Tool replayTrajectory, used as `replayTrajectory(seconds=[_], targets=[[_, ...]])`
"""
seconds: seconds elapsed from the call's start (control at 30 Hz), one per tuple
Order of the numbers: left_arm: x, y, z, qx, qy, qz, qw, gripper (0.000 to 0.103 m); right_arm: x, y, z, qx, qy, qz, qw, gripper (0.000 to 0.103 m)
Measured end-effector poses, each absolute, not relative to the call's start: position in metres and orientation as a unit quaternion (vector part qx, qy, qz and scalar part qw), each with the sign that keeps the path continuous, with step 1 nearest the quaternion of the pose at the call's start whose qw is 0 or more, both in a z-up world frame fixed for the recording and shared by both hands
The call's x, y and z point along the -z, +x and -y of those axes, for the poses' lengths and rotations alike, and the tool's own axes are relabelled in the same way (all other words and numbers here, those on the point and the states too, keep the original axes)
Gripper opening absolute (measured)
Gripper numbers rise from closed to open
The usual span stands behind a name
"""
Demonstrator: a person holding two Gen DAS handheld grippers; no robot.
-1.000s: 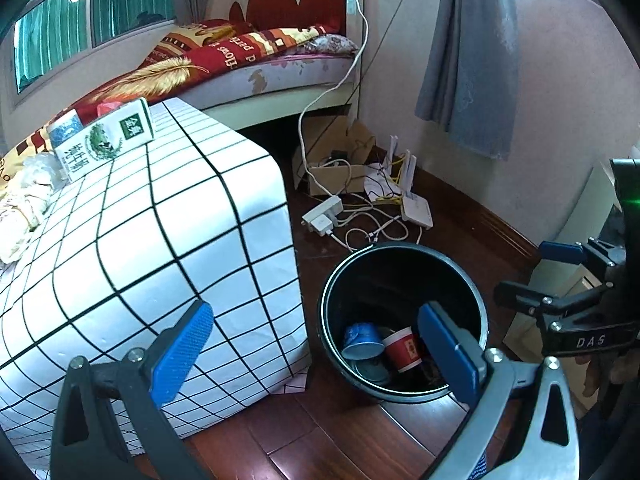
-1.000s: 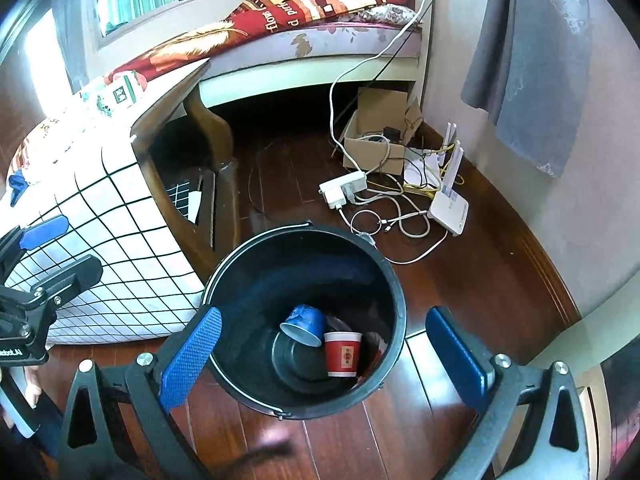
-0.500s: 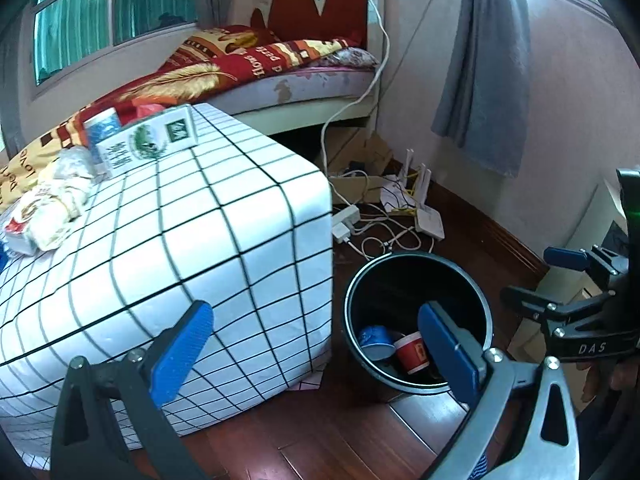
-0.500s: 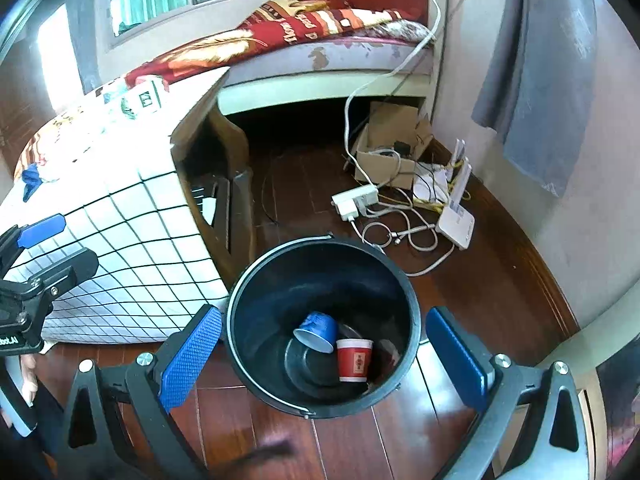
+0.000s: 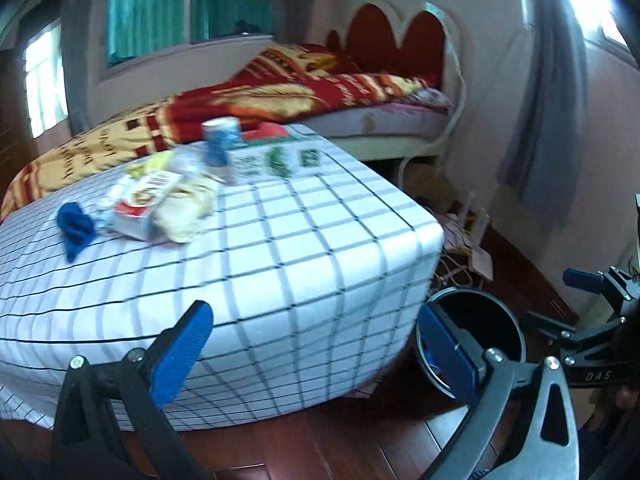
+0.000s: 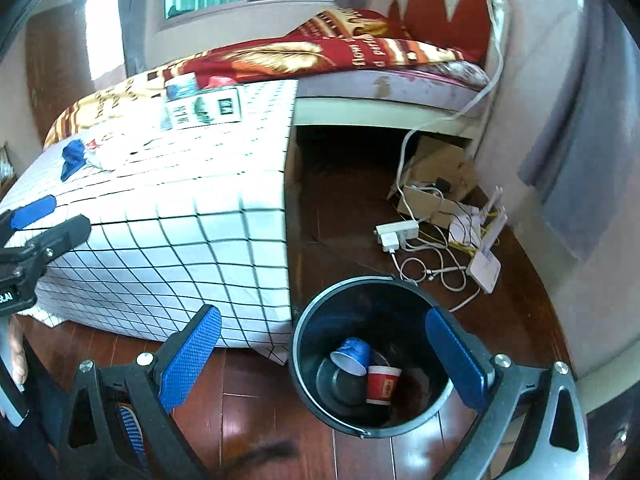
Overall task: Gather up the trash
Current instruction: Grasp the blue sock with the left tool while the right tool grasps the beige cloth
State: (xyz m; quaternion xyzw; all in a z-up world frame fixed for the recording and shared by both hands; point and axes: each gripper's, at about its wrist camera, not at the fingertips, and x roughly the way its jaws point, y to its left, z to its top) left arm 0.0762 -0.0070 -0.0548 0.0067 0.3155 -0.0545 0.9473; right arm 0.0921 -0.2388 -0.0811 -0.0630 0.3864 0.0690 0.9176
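Note:
A black trash bin (image 6: 308,322) stands on the wood floor beside a table with a white grid cloth (image 5: 280,248). A blue paper cup (image 6: 353,355) and a red paper cup (image 6: 382,384) lie inside the bin. On the table sit a snack packet (image 5: 160,204), a blue crumpled piece (image 5: 74,226), a blue can (image 5: 220,144) and a white-green carton (image 5: 280,158). My left gripper (image 5: 316,344) is open and empty, low in front of the table's near side. My right gripper (image 6: 324,354) is open and empty above the bin's left rim.
A bed with a red and yellow blanket (image 5: 304,84) runs behind the table. A cardboard box (image 6: 436,184), a power strip (image 6: 396,232), cables and a white router (image 6: 484,266) lie on the floor by the wall. A grey curtain (image 6: 588,152) hangs at right.
Both views have risen and swung left, away from the bin. The left view now shows the tabletop and its items; the bin has slid to the lower right. Both grippers stay open.

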Motion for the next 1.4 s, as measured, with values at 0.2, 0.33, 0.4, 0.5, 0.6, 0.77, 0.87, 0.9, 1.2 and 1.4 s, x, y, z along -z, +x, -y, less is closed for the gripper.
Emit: replayTrajectory(seconds=[0.2,0.33,0.4,0.5,0.6,0.77,0.87,0.9,1.2,1.4], targets=[[0.04,0.07,-0.042,0.011,-0.025,-0.301,0.953,0.102,0.052,0.107,0.192,-0.087,-0.063,-0.368,0.924,0.103],[0.036,0.07,-0.075,-0.021,-0.025,-0.295,0.955,0.099,0.034,0.121,0.152,-0.123,-0.066,-0.352,0.926,0.103],[0.035,0.07,-0.091,-0.04,-0.024,-0.292,0.955,0.098,0.029,0.124,0.134,-0.138,-0.071,-0.342,0.927,0.103],[0.036,0.071,-0.123,-0.067,-0.043,-0.29,0.954,0.097,0.023,0.133,0.102,-0.163,-0.079,-0.327,0.928,0.103],[0.037,0.073,-0.148,-0.089,-0.053,-0.291,0.951,0.095,0.021,0.147,0.067,-0.181,-0.085,-0.322,0.925,0.102],[0.041,0.086,-0.184,-0.117,-0.062,-0.294,0.946,0.09,0.028,0.175,0.012,-0.21,-0.085,-0.329,0.917,0.09],[0.045,0.095,-0.199,-0.128,-0.064,-0.301,0.943,0.088,0.037,0.189,-0.016,-0.224,-0.091,-0.337,0.91,0.089],[0.048,0.1,-0.205,-0.131,-0.065,-0.304,0.941,0.088,0.04,0.193,-0.025,-0.228,-0.094,-0.34,0.908,0.087],[0.065,0.137,-0.233,-0.143,-0.064,-0.322,0.933,0.087,0.083,0.247,-0.078,-0.238,-0.098,-0.387,0.885,0.079],[0.074,0.171,-0.249,-0.148,-0.075,-0.335,0.928,0.086,0.093,0.285,-0.078,-0.223,-0.087,-0.406,0.882,0.056]])
